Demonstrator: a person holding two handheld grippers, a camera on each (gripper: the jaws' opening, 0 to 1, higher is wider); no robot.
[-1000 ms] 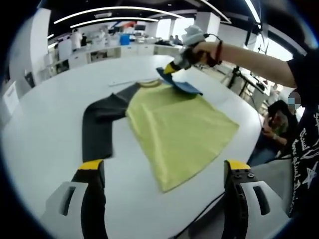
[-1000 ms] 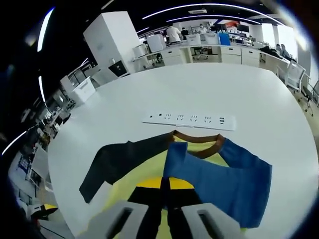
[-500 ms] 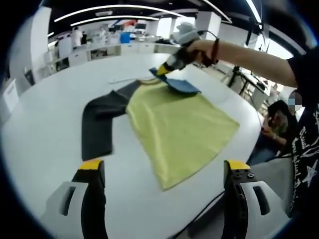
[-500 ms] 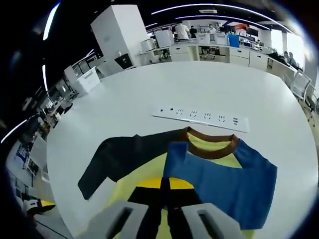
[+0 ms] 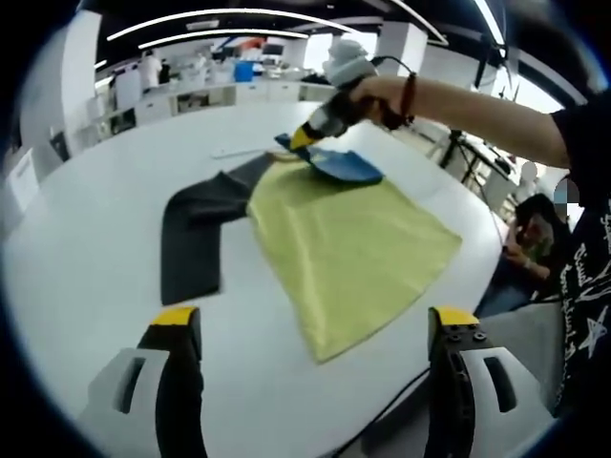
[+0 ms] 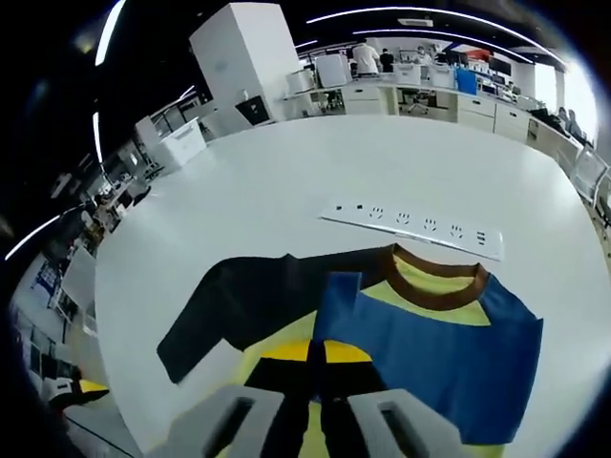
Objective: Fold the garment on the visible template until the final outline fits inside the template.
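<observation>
Change since earlier: the blue sleeve had been carried further over the yellow body toward the dark sleeve, and the fold lay wider across the collar in the right gripper view.
Garment: a long-sleeved shirt was spread flat on the white table, with yellow body, brown collar, one dark sleeve and one blue sleeve.
Dark sleeve: it was stretched out to the side on the table, bent at the elbow.
Right gripper: the right gripper was closed, jaws pressed together on the blue sleeve's edge; in the left gripper view it was seen held by a hand above the collar end.
Left gripper: the left gripper was held wide apart and gripped nothing, hovering over the table near the shirt's hem.
Power strip: a white power strip lay on the table just beyond the collar, apart from it.
Background: counters and people were seen far behind.
</observation>
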